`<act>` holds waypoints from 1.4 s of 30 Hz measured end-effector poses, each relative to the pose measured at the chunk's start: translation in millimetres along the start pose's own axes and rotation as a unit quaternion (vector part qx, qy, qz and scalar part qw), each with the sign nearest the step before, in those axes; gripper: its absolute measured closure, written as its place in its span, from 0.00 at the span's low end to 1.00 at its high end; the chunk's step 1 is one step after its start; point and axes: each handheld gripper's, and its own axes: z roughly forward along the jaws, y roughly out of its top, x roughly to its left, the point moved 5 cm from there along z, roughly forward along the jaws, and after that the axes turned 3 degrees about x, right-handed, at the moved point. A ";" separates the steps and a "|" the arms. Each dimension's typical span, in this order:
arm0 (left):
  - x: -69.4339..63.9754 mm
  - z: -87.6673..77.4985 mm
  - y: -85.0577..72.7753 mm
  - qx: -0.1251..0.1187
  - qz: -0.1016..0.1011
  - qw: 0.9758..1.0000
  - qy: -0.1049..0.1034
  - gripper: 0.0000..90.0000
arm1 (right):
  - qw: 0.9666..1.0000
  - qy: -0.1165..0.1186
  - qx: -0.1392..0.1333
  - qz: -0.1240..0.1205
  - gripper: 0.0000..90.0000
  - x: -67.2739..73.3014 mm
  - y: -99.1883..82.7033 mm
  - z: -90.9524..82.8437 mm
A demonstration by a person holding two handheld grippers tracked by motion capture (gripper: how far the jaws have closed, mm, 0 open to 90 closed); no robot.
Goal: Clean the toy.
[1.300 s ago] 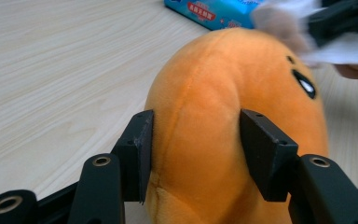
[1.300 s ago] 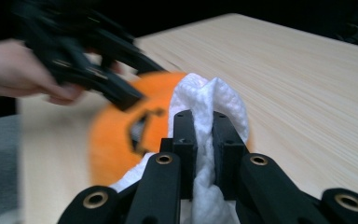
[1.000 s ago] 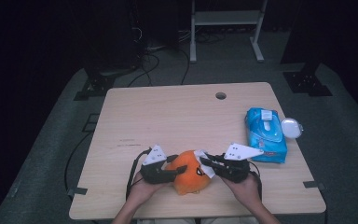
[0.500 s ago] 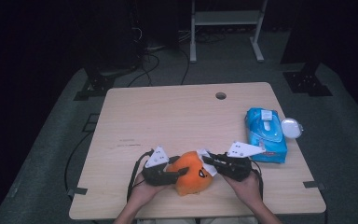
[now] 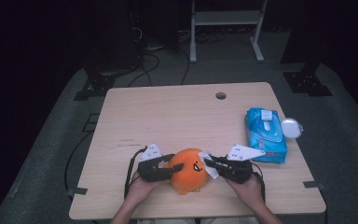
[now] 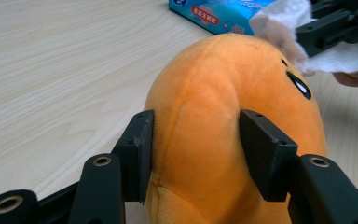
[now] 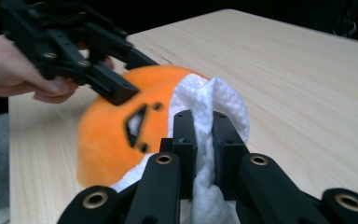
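An orange plush toy [image 5: 188, 169] with a black face stitched on it was seen near the front edge of the table [image 5: 177, 116], whose top was pale wood grain. A white wipe [image 7: 214, 116] was pinched in the black right gripper [image 7: 204, 140], and the left gripper [image 6: 193, 154] was black too. Near the right edge lay a blue pack of wipes [image 5: 265, 135] with red and white print.

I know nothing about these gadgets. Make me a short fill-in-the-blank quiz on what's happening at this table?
1. The left gripper squeezes a plush toy coloured ____.
2. The right gripper pinches a white ____ against the toy's face.
3. The blue wipes pack lies on the table's ____ side in the high view.

Missing words: orange; wipe; right
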 end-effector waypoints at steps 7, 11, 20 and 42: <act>1.7 0.4 -0.6 0.001 0.000 1.000 0.000 0.53 | 0.999 0.022 -0.014 -0.022 0.90 18.8 12.9 3.5; 1.5 0.4 -0.3 -0.001 -0.004 1.000 -0.001 0.53 | 1.000 0.018 -0.008 0.003 0.90 4.1 4.5 3.9; -15.7 2.4 6.0 -0.010 0.028 1.000 -0.004 0.52 | 0.999 0.009 -0.027 0.015 0.90 1.5 17.8 -0.4; -36.8 10.0 28.8 -0.043 0.101 0.992 0.054 0.60 | 0.997 0.017 -0.041 0.066 0.90 -14.1 15.3 -3.6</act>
